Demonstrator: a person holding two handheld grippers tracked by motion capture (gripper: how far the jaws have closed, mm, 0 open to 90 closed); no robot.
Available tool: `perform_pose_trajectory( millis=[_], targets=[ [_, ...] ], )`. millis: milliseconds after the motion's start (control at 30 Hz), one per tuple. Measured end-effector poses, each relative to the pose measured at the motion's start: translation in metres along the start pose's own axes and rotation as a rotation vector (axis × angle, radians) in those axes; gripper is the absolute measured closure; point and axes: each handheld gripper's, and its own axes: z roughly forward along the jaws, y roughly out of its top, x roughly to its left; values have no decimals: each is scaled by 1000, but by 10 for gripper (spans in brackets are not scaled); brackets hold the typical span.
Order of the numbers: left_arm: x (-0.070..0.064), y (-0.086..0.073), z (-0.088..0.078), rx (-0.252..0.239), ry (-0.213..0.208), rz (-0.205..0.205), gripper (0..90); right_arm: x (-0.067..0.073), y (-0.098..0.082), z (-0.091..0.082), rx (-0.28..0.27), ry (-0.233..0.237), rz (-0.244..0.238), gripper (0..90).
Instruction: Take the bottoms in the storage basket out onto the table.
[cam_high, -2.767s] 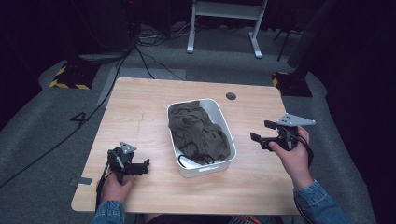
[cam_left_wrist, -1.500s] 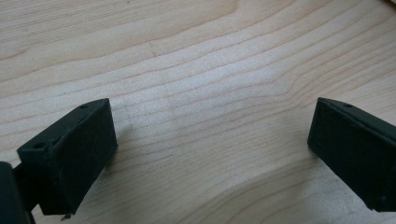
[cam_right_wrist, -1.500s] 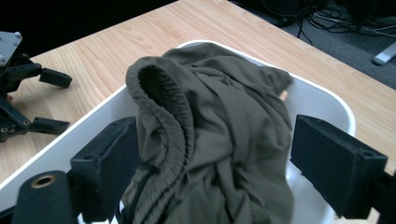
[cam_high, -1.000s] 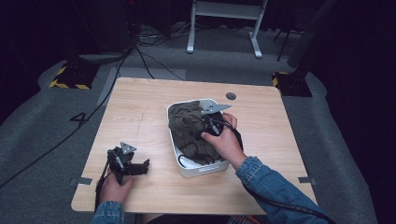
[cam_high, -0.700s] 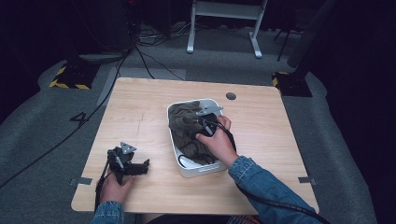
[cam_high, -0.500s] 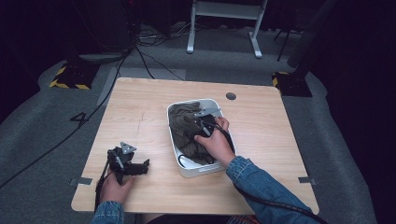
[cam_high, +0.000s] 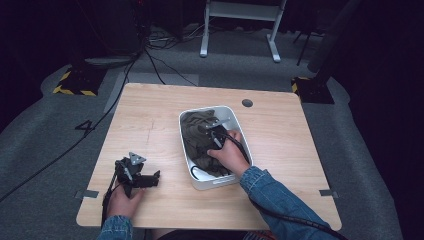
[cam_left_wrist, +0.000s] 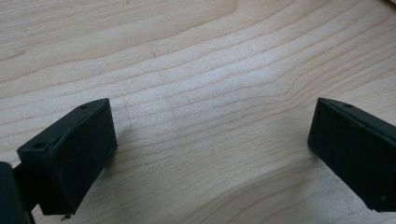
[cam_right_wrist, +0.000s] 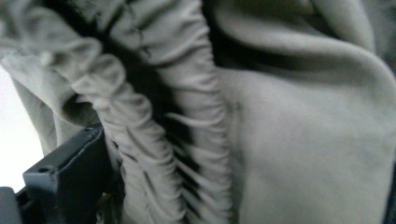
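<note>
Here we see the olive-green cloth bunched inside the white bin, which stands near the middle of the light wooden tabletop. Our right gripper is down in the bin, pushed into the folds; in the right gripper view a gathered, elastic-like hem lies against its one visible finger. Its fingers have just been opening and stand spread, with cloth between them, though we cannot tell whether the pads press on it. Our left gripper rests near the tabletop's near left corner, well apart from the bin, fingers spread wide over bare wood. The tabletop has open room on every side of the bin, most of it to the left and at the far edge, where a small dark round hole sits. Beyond lies grey carpet with black cables and a white frame in a dark room
</note>
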Motion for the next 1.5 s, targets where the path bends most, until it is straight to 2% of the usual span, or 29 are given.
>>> perform_pose_trajectory(
  millis=[100, 167, 233, 300, 333, 400, 467, 633, 767, 1000, 1200, 1367, 1500],
  targets=[
    [0, 0, 0, 0, 0, 0, 14, -1, -1, 1, 3, -2, 2, 15],
    [0, 0, 0, 0, 0, 0, 14, -1, -1, 1, 6, -14, 0, 63],
    [0, 0, 0, 0, 0, 0, 14, -1, 0, -1, 16, -32, -16, 172],
    [0, 0, 0, 0, 0, 0, 14, -1, 2, -6, 36, -38, -28, 373],
    [0, 0, 0, 0, 0, 0, 14, -1, 3, -9, 48, -30, -18, 437],
    [0, 0, 0, 0, 0, 0, 14, -4, 5, -12, 67, -15, 16, 541],
    [0, 0, 0, 0, 0, 0, 14, -6, 7, -13, 76, -2, 34, 581],
    [0, 0, 0, 0, -5, 1, 14, -7, 9, -20, 71, 30, 40, 622],
    [0, 0, 0, 1, -5, 2, 14, -4, 13, -29, 45, 38, 17, 632],
    [0, 0, 0, 1, -5, 2, 14, -2, 26, -55, -59, 52, -40, 633],
    [0, 0, 0, 1, -5, 2, 15, -3, 35, -78, -123, 71, -38, 630],
    [0, 0, 0, 1, -5, 2, 14, -4, 40, -100, -200, 68, -63, 629],
    [0, 0, 0, 1, -5, 2, 14, -6, 45, -120, -240, 90, -47, 628]
  ],
)
